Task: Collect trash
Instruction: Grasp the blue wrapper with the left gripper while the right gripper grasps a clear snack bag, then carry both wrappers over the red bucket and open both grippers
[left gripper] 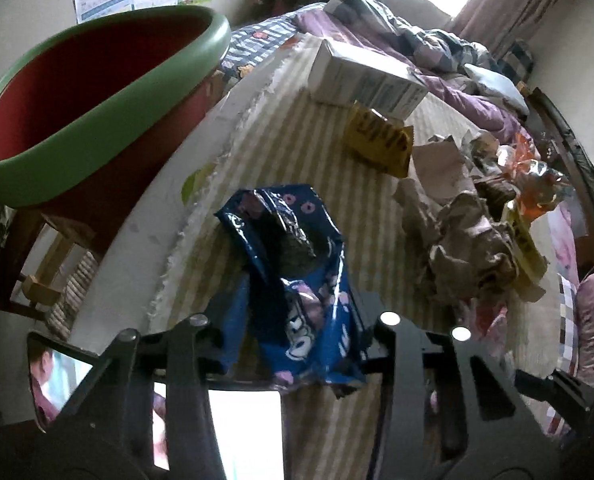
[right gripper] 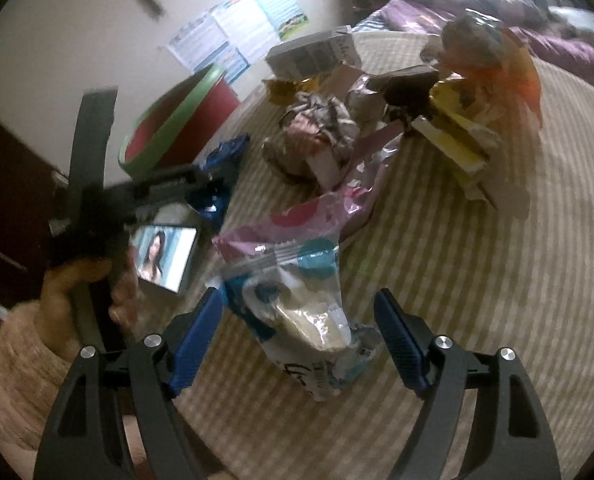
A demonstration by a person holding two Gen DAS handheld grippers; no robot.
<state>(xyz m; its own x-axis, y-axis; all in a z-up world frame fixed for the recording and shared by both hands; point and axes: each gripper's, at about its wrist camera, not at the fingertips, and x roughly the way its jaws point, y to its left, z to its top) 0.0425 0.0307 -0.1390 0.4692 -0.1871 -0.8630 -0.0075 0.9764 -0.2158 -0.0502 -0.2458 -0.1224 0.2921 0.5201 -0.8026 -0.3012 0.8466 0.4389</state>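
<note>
- The left gripper (left gripper: 293, 344) pinches a blue snack wrapper (left gripper: 293, 280); its jaws are drawn in close on the crumpled foil, which sticks up from between them toward 12 o'clock.
- From the right wrist view the same wrapper shows as a blue scrap at the left gripper's tip, at 9 o'clock of the trash pile.
- The right gripper (right gripper: 299, 344) stands with its jaws spread wide, its blue pads (right gripper: 195, 344) on either side of a white and teal packet (right gripper: 309, 320). The left pad sits at the packet's edge; the right pad is clear of it.
- That packet lies on the striped cloth (right gripper: 457, 280), with a pink wrapper (right gripper: 317, 212) just beyond it at 12 o'clock.
- A red bin with a green rim (left gripper: 97, 92) sits at 10 o'clock of the blue wrapper.
- A crumpled paper heap (left gripper: 469, 240) lies at 2 o'clock, a white box (left gripper: 361, 76) at 1 o'clock.
</note>
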